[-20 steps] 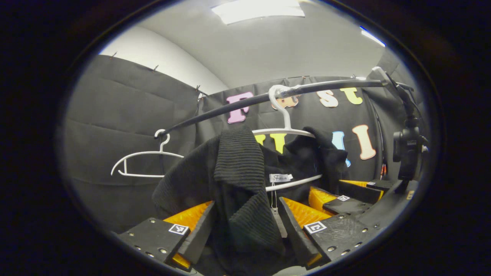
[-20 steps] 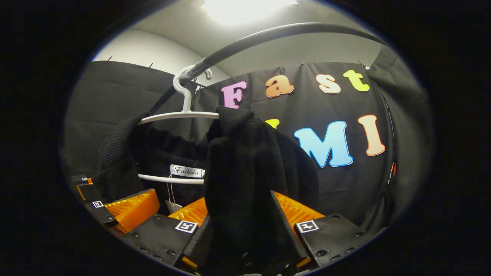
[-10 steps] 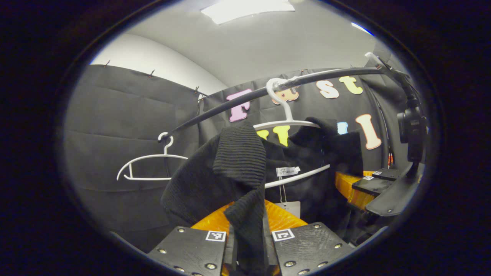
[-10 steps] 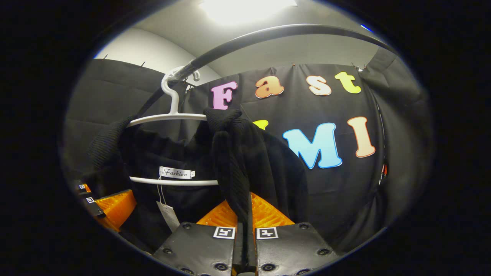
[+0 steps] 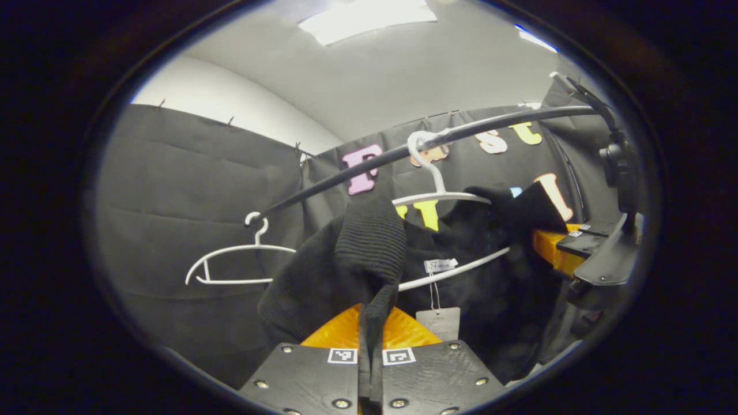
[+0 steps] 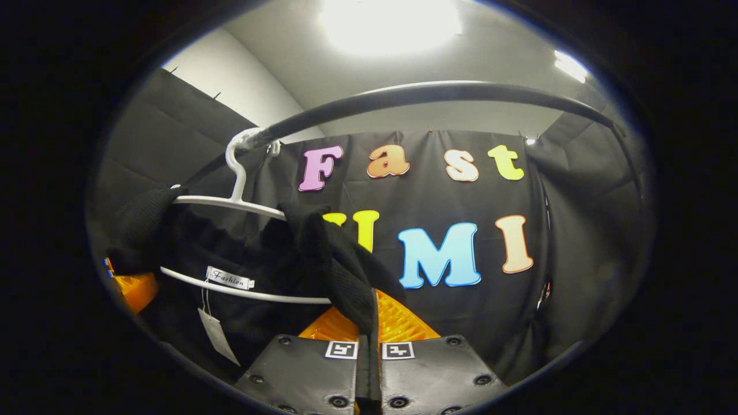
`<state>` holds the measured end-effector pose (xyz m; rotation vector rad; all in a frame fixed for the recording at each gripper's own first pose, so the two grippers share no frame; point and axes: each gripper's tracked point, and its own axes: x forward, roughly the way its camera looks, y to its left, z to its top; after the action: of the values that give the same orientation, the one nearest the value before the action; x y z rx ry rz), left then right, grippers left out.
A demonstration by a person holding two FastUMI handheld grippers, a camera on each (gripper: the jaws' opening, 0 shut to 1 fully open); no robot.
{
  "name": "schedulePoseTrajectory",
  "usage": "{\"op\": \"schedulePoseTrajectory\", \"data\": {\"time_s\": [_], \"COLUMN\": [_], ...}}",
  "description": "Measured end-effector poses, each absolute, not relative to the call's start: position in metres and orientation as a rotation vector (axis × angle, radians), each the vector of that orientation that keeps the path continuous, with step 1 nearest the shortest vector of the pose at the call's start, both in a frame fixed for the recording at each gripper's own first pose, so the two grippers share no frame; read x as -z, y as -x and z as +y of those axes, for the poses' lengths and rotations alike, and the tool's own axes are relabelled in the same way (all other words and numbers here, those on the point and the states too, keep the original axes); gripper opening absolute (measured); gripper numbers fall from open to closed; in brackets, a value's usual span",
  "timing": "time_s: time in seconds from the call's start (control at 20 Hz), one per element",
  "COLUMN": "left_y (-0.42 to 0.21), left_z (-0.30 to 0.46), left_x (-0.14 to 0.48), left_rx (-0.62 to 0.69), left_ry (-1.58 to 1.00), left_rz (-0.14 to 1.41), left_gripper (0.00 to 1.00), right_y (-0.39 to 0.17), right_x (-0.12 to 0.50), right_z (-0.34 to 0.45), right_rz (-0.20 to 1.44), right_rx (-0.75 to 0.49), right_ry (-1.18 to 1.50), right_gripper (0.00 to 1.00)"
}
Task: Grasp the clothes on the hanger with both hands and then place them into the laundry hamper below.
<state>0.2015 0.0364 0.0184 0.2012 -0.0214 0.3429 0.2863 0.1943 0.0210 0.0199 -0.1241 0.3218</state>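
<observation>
A black knit garment [image 5: 323, 282] hangs on a white hanger [image 5: 441, 196] hooked over a black rail [image 5: 346, 173]. In the left gripper view my left gripper [image 5: 371, 323] is shut on a fold of the garment's ribbed shoulder, which stretches up from between the fingers. My right gripper [image 5: 562, 245] shows at the far right, at the garment's other shoulder. In the right gripper view my right gripper [image 6: 369, 323] is shut on a thin fold of the garment [image 6: 340, 271] beside the hanger [image 6: 236, 202]. The left gripper [image 6: 131, 286] peeks out at the far left.
An empty white hanger [image 5: 230, 265] hangs further left on the rail. A paper tag [image 5: 439, 323] dangles from the garment's collar label. The rail [image 6: 438, 92] arches overhead in the right gripper view. Black cloth walls close in behind and at both sides.
Both grippers went from open around the garment's shoulders to shut on the cloth. Since then the right gripper has tilted upward and drawn its fold out thinner, away from the hanger.
</observation>
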Motion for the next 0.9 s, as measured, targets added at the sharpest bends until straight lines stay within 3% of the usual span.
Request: {"op": "schedulePoseTrajectory", "data": {"time_s": [0.45,0.9], "left_y": [-0.158,-0.158], "left_z": [0.08,0.129], "left_x": [-0.108,-0.13], "left_rx": [-0.425,-0.409], "left_ry": [-0.282,-0.268], "left_rz": [-0.172,-0.198], "left_gripper": [0.02,0.02], "right_y": [-0.305,-0.341], "right_x": [-0.063,-0.056], "right_z": [0.156,0.135], "right_rz": [-0.252,-0.215], "right_rx": [-0.214,-0.164], "right_ry": [0.008,-0.019], "right_gripper": [0.01,0.01]}}
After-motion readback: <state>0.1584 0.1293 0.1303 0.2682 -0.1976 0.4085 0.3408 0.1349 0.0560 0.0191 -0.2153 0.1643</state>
